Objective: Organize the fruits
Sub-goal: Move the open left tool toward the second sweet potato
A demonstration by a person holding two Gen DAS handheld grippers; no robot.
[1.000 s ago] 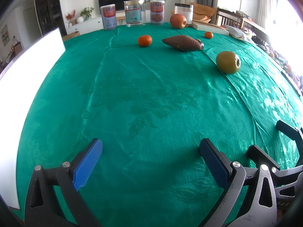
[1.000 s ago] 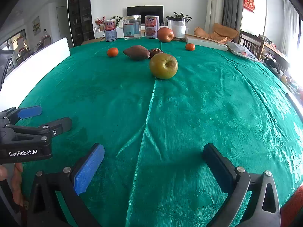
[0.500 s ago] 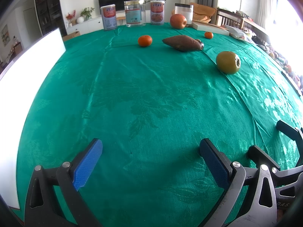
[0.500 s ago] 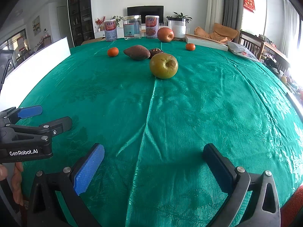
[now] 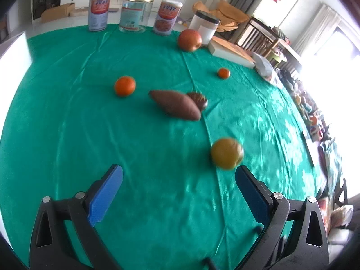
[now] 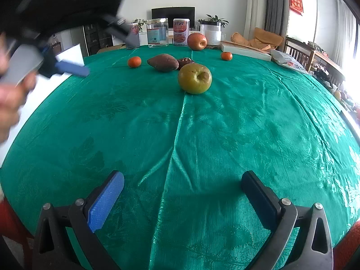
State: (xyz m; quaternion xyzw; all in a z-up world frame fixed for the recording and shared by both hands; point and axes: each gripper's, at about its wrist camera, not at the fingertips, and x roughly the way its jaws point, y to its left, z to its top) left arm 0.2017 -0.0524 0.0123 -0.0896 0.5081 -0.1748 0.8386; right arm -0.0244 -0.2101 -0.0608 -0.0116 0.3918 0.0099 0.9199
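Note:
On the green tablecloth [image 5: 67,123] lie a yellow-green apple [image 5: 226,153] [image 6: 194,78], a brown sweet potato [image 5: 176,105] [image 6: 163,62] with a small dark brown piece [image 5: 198,99] [image 6: 185,62] behind it, two mandarins [image 5: 125,86] [image 5: 223,73] [image 6: 134,62] [image 6: 226,56] and a red apple [image 5: 189,40] [image 6: 197,41]. My left gripper [image 5: 178,186] is open and raised over the cloth, the yellow-green apple just beyond its right fingertip. My right gripper [image 6: 182,190] is open near the front edge, nothing between its fingers. The left gripper shows blurred in the right wrist view's upper left [image 6: 67,67].
Two cans [image 5: 98,13] [image 5: 167,17], a glass jar [image 5: 135,12] and a white container [image 5: 205,27] stand along the far edge. A flat box [image 5: 231,51] and a bag [image 6: 288,61] lie at the far right. A white board [image 6: 72,55] stands at the left. Chairs beyond.
The left gripper has lifted and swung forward toward the fruit, which now looks much nearer in its view. The right gripper has hardly moved.

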